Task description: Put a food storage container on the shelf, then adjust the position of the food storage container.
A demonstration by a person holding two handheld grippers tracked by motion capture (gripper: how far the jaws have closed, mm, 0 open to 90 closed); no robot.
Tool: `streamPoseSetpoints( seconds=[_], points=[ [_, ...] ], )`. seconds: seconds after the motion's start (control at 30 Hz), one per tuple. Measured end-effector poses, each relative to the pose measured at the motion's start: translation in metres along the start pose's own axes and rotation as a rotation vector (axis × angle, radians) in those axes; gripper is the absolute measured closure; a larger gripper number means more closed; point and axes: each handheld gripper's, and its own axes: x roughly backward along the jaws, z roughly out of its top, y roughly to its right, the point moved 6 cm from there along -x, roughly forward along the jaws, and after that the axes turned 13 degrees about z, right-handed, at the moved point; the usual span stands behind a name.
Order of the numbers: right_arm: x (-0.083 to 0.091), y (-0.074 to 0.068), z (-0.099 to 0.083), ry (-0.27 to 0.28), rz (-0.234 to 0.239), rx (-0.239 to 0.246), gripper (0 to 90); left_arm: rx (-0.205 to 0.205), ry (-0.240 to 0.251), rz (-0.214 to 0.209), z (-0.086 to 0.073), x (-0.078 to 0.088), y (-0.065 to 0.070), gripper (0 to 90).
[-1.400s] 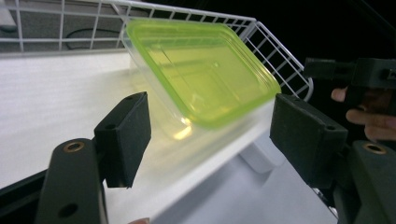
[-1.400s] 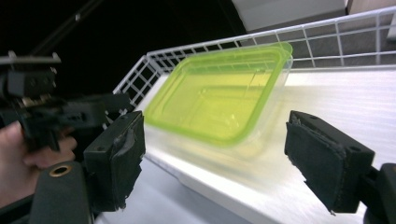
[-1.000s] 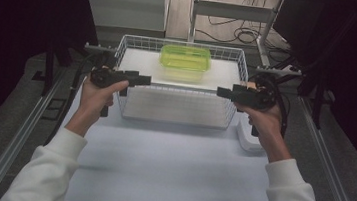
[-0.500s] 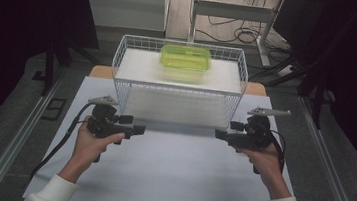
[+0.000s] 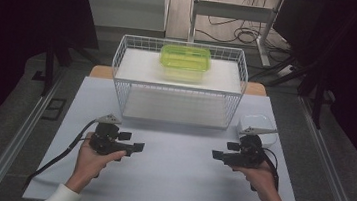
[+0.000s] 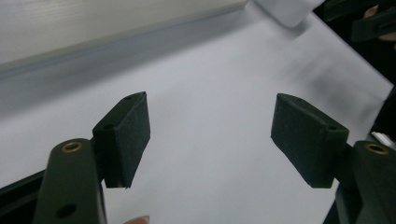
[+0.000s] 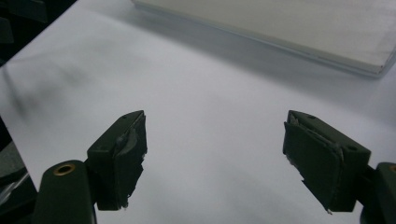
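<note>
From the high view, the left gripper [image 5: 134, 147] and right gripper [image 5: 217, 155] sit low over the near half of the white table [image 5: 173, 180], pointing at each other, well apart. A white wire basket [image 5: 178, 88] stands at the far edge, with a green lidded container [image 5: 185, 58] on its top shelf. A small white box [image 5: 259, 125] lies near the right edge.

In the left gripper view, the jaws gape wide, holding nothing.

In the right gripper view, the jaws likewise stand wide and empty above bare table.

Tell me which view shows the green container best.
The high view: the green container sits whole inside the wire basket, toward its far side. Both gripper views show open jaws over the white table, with no green in them.
</note>
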Motion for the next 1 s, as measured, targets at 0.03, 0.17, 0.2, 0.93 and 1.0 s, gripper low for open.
streamPoseSetpoints(
  seconds=[0.03,0.17,0.2,0.93,1.0],
  points=[
    [-0.001,0.0,-0.001,-0.003,-0.001,0.002,21.8,0.003,-0.002,-0.002,-0.001,-0.001,0.0,27.4],
    [-0.001,0.0,-0.002,0.001,-0.002,0.003,22.4,-0.002,-0.017,0.007,-0.004,-0.003,0.0,27.3],
    [-0.001,0.0,-0.002,0.002,-0.002,0.003,22.5,-0.003,-0.018,0.01,-0.005,-0.003,0.0,27.1],
    [0.03,0.036,0.024,0.004,-0.096,-0.065,33.1,0.025,-0.042,-0.025,-0.006,-0.013,-0.001,25.7],
    [0.039,0.04,0.031,0.021,-0.104,-0.073,35.2,0.033,-0.041,-0.037,-0.005,-0.014,0.0,25.8]
  ],
)
